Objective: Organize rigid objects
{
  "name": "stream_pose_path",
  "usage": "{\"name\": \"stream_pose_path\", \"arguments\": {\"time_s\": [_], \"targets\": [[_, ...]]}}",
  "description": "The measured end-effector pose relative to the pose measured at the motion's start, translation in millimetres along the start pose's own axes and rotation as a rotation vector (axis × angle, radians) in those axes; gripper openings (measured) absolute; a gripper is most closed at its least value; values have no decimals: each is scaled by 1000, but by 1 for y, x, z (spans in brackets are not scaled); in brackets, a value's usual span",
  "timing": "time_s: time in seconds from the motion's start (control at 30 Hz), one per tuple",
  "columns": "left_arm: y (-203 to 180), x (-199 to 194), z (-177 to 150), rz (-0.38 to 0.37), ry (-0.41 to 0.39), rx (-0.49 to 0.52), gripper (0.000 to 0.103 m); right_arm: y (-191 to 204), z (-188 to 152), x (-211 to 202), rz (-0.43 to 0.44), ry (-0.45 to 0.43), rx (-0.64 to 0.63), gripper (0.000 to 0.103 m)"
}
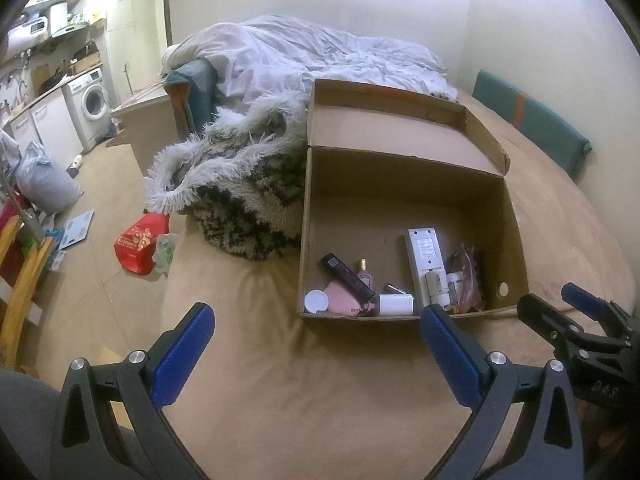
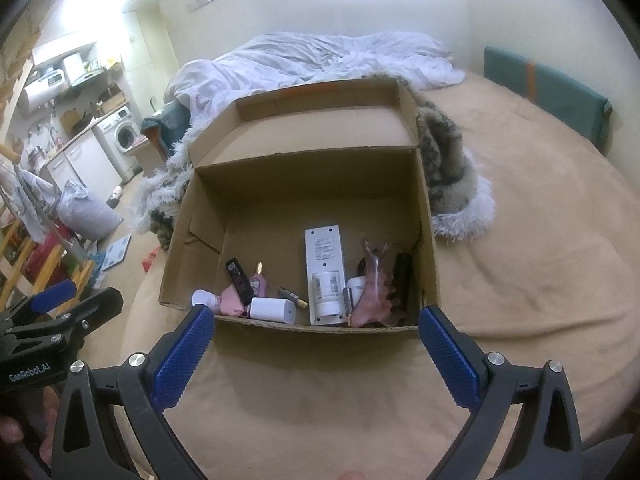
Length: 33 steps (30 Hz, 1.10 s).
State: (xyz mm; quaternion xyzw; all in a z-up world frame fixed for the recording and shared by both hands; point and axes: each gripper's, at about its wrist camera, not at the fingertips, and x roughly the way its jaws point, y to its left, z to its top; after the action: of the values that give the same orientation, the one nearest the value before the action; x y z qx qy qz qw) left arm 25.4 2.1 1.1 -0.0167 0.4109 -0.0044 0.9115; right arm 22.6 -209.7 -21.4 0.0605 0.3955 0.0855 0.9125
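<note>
Cardboard box (image 2: 424,216): on bed (image 2: 520,240), lid open.
Contents: white remote (image 2: 324,252), small bottles.
Left gripper (image 1: 316,344): apart, empty.
Right gripper (image 2: 316,344): apart, empty.

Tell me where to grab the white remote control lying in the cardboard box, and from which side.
Grip the white remote control across its narrow width at the bare upper half, coming from above. It lies flat on the floor of the cardboard box; small bottles rest on its near end and the pink hair claw crowds its right side there, so the far half probably gives the tongs clearance on both long edges.
</note>
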Motion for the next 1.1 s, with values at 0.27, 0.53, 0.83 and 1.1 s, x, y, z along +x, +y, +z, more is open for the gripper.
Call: {"name": "stream_pose_path", "arguments": {"time_s": [0.27, 0.53, 0.83, 1.1], "targets": [[6, -3, 3, 5, -14, -31, 103, -1, 0, -2, 0, -6, 2, 103], [3, -1, 4, 6, -7, -25, 103, -1, 0, -3, -11, -4, 0, 103], [2, -1, 3, 6, -12, -27, 103, -2, 0, -3, -13, -4, -2, 103], [1, -3, 3, 3, -15, -25, 103, -3, 2, -2, -20, -1, 6, 103]]}}
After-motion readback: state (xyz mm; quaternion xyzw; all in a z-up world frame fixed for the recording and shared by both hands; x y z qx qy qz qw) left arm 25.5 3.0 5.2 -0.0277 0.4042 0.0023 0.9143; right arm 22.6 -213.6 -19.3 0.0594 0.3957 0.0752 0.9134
